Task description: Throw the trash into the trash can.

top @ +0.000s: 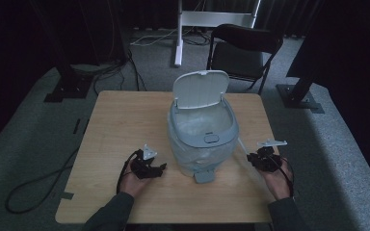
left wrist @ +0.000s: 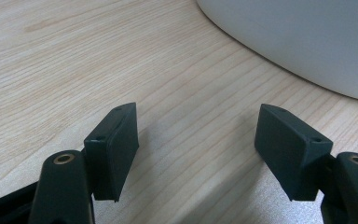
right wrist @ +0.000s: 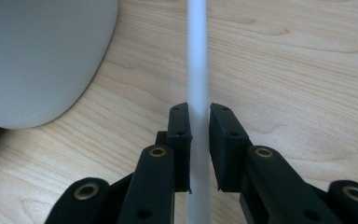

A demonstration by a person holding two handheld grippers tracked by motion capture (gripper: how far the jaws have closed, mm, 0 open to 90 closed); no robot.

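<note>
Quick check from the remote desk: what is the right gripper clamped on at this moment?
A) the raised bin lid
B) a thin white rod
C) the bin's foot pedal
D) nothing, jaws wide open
B: the right gripper has its jaws closed against a thin white rod that runs up between them, beside the pedal bin.

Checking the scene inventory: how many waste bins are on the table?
1. The grey bin stands at the middle of the wooden table, lid raised and a clear liner inside. Nothing suggests another hidden behind it.

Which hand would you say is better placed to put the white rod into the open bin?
Right, probably: the right gripper is already shut on the white rod beside the bin, while the left gripper is open over bare table.
</note>
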